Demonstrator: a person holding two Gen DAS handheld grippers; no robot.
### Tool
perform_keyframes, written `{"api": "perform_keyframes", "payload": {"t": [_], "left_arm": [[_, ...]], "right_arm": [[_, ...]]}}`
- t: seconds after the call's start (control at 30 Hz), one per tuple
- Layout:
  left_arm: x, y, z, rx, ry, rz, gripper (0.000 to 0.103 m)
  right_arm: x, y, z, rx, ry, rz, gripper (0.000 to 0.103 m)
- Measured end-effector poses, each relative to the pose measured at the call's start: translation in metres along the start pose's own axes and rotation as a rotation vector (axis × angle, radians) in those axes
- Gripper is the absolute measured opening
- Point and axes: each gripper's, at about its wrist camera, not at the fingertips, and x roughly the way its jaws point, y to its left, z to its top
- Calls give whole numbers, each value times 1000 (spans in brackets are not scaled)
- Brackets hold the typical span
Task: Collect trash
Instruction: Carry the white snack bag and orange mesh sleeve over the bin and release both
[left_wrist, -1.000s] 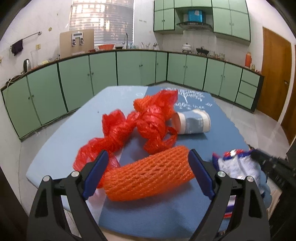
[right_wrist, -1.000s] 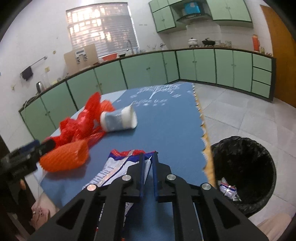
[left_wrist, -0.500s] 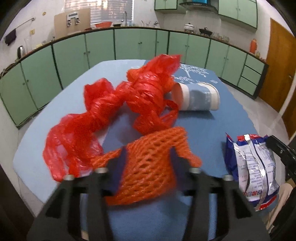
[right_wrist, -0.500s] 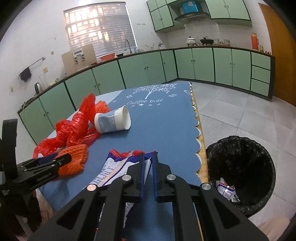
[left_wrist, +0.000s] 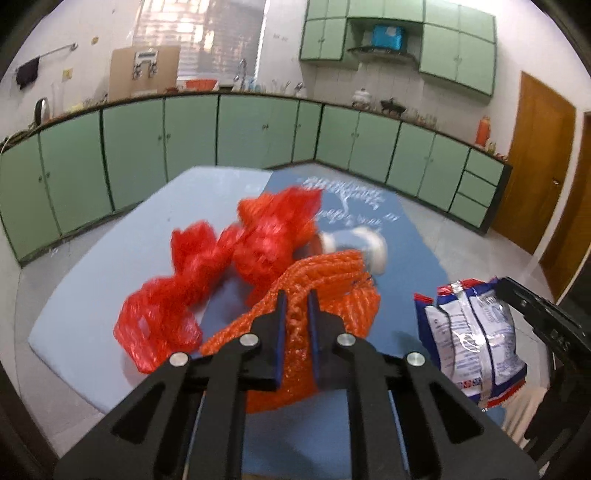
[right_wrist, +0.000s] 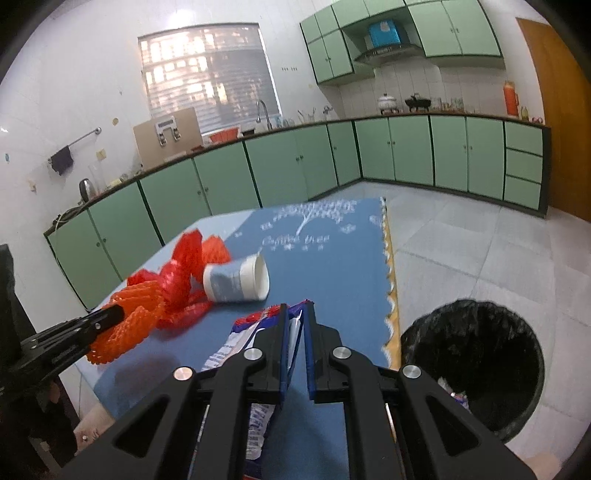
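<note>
The left gripper (left_wrist: 295, 295) has just closed onto one orange foam net (left_wrist: 325, 284); the right gripper (right_wrist: 295, 310) pinches one snack bag (right_wrist: 255, 332). Beyond lie one red mesh bag (left_wrist: 258, 236) and one paper cup (right_wrist: 236, 280) on the table (right_wrist: 340, 258); one bin (right_wrist: 476, 365) stands on the floor beside it.

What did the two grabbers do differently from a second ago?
The left gripper has just been closing its jaws: they stood wide around the orange foam net before and now squeeze it, crumpled and lifted a little off the table. The right gripper stayed clamped on the snack bag. The red mesh bag, paper cup and trash bin stayed put.
</note>
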Motion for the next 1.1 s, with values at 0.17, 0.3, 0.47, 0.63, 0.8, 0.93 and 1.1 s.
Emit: {"api": "perform_keyframes", "payload": {"t": [0.17,0.3,0.47,0.63,0.8,0.93,1.1], "left_arm": [[1,-26,9,44,-17,-68,10],[9,-52,17,76,-33,-123,9],[24,-87,27,113,-49,-183,9],[42,-131,34,144,-51,-249,9],[66,-183,34,181,-41,-323,9],[92,-232,32,212,-13,-375,9],[129,-282,22,234,30,-412,9]], "right_arm": [[-9,-10,20,-7,-36,-14,7],[-15,-22,30,-6,-58,-39,7],[-24,-42,40,-1,-89,-74,6],[-36,-75,53,10,-120,-130,6],[-44,-125,63,42,-144,-216,6],[-44,-170,60,73,-140,-296,6],[-34,-223,50,111,-117,-354,6]]}}
